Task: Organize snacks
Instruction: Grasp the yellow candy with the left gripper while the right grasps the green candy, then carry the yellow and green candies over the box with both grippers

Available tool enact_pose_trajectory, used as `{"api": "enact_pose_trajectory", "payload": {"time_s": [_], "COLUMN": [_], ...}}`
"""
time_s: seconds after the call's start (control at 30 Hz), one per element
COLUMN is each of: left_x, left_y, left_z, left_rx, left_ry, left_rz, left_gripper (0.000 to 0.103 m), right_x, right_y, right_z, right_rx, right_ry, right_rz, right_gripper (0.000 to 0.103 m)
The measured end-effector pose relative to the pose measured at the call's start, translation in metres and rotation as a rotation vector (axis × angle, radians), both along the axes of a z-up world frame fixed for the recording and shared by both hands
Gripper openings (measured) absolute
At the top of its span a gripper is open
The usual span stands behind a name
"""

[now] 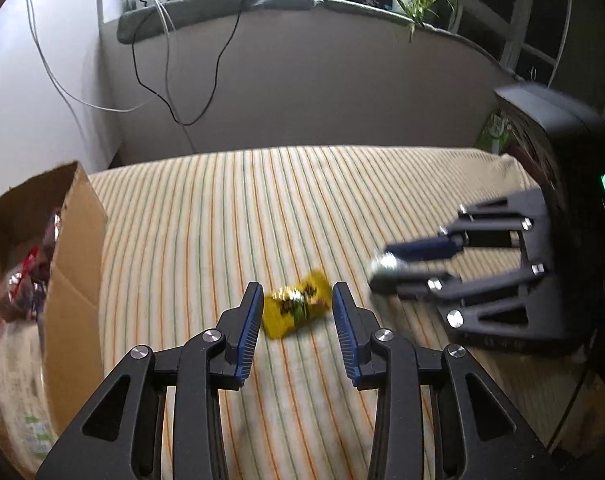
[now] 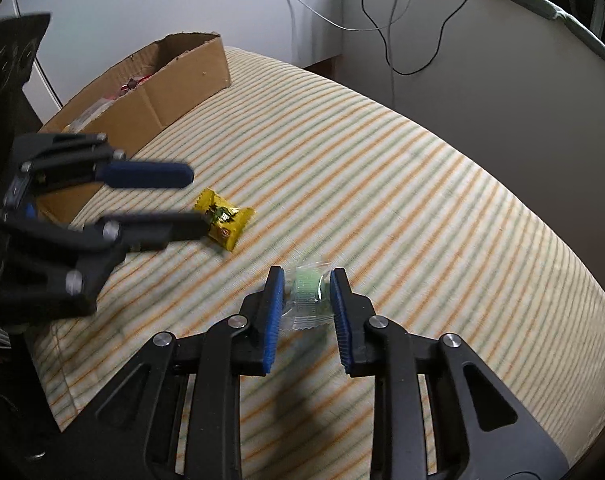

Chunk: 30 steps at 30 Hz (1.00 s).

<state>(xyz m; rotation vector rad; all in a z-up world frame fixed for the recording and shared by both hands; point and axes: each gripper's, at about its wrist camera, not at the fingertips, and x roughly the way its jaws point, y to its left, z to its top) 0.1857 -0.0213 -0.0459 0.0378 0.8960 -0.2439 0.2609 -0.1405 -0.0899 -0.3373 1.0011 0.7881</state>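
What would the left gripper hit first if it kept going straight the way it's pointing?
Most likely the yellow snack packet, which lies on the striped cloth just ahead between the left gripper's open jaws. Depth is hard to judge, so it might meet the cloth beside it.

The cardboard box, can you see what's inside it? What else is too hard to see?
- Cardboard box contents: left wrist view, blurred and cut by the edge; right wrist view, its wall hides most.
- Yellow snack label: too small and blurred in both views.
- Green snack in right tool: clear wrapper, no readable print.
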Motion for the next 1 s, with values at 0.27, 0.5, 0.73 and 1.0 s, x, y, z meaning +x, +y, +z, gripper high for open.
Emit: {"api": "enact_pose_trajectory", "payload": {"time_s": [0.27, 0.5, 0.73, 1.0], "left_x": [0.025, 0.005, 0.004, -0.003], "left_y": [0.010, -0.005, -0.018, -0.019], "left_z": [-0.017, -0.016, -0.022, -0.024], "left_rx": [-0.043, 0.000, 0.094, 0.119], "left_ry": [0.080, 0.096, 0.077, 0.048], "left_rz": [0.008, -0.037, -0.037, -0.011], "left_gripper": [0.034, 0.034, 0.031, 0.023], "right_x": [-0.003, -0.006, -0.009, -0.013], "right_y": [-0.014, -0.020, -0.014, -0.014], "right_z": [0.000, 0.001, 0.001, 0.000], "right_rx": [0.004, 0.006, -0.016, -0.035], "right_ry": [0.003, 0.009, -0.001, -0.015], "right_rz": [-0.022, -0.038, -0.043, -0.058], "right_gripper": [0.025, 0.025, 0.025, 0.025]}}
